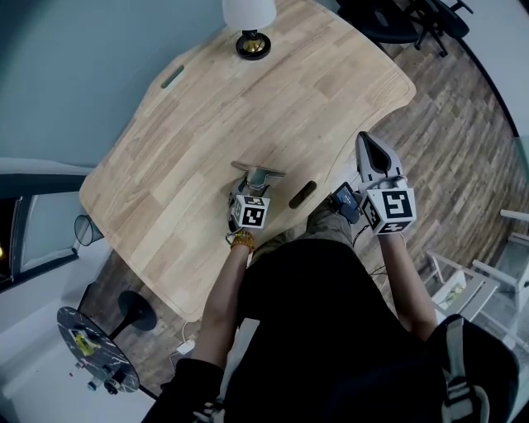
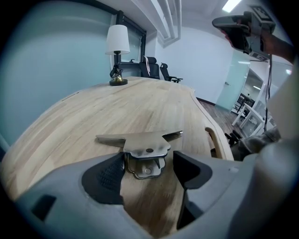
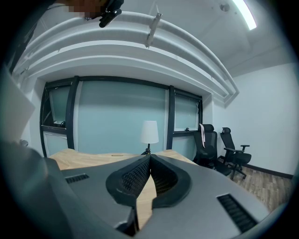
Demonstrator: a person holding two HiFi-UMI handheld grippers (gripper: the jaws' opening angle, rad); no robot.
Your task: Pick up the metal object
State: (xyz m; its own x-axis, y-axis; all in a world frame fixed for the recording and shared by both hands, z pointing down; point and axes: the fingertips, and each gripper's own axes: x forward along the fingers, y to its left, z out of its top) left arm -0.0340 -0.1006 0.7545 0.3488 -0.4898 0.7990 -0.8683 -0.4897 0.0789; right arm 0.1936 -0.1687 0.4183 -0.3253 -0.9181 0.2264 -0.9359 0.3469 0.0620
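A: Noting the metal object (image 2: 140, 142) first. Where is it lying?

B: It is lying flat on the table (image 1: 207, 124), well apart from the lamp (image 1: 250, 25), toward the end nearest the person. The left gripper (image 2: 149, 161) is sitting right behind it, on the side away from the lamp.

A: How are the fingers standing?

B: Left jaws are standing apart, straddling the object's rear wire loop and tab. The left pad is sitting just beside the loop, and I cannot tell whether it is touching. The right pad is showing a gap, so nothing is clamped yet. The right gripper (image 3: 150, 161) is hanging further from the lamp, off the table's near edge. Its jaws are pressing together on nothing.

A: How are you judging the handling?

B: It is looking like stamped sheet steel with long flat wings in front, a riveted plate and a bent wire loop behind. I am guessing it is stiff, fairly light, smooth and a bit slippery, not fragile. The parts may be hinging, so it could be flopping on the lift.

A: Where are you advising the hold?

B: Across the narrow rear section, pads on its two side edges. The wings are lying too thin and too flat against the wood to pinch.

A: Counting?

B: One metal object, one lamp, one table, two grippers.
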